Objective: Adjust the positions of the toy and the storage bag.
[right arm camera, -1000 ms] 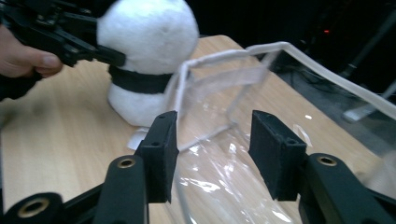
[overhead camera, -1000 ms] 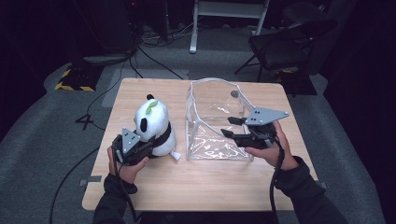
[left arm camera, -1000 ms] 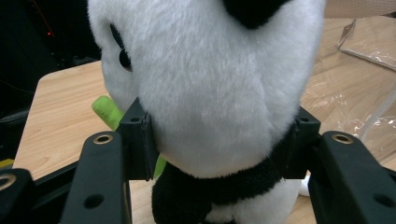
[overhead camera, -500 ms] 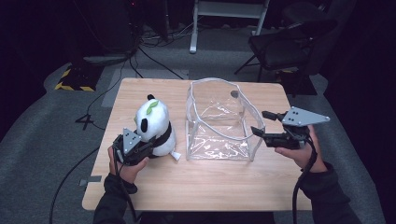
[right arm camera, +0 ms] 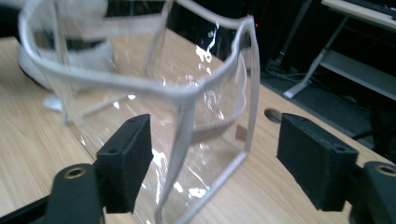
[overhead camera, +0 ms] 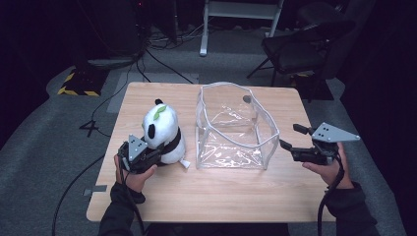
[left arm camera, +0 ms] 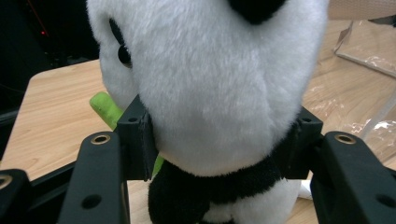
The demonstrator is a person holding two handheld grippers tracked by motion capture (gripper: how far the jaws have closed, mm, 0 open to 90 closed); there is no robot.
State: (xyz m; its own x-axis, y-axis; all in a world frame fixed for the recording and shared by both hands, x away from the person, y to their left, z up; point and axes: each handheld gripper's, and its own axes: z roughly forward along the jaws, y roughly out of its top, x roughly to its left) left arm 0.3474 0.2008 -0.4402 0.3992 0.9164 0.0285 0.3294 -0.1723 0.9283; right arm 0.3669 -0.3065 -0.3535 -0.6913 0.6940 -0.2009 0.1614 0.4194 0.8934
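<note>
Wooden table (overhead camera: 231,196) carries a clear plastic bag (overhead camera: 236,130) standing open at its middle, toward the right edge. Just left of it sits a plush panda (overhead camera: 162,130), upright, a green leaf (left arm camera: 105,107) at its side. At the panda's near side, the left gripper (overhead camera: 155,157) pinches its body between both jaws. Beyond the bag's right wall, the right gripper (overhead camera: 290,137) hangs with jaws spread, touching nothing.

lab/studio | dark room | floor cables (overhead camera: 162,37) | hazard tape (overhead camera: 76,91) | chair (overhead camera: 300,46)
</note>
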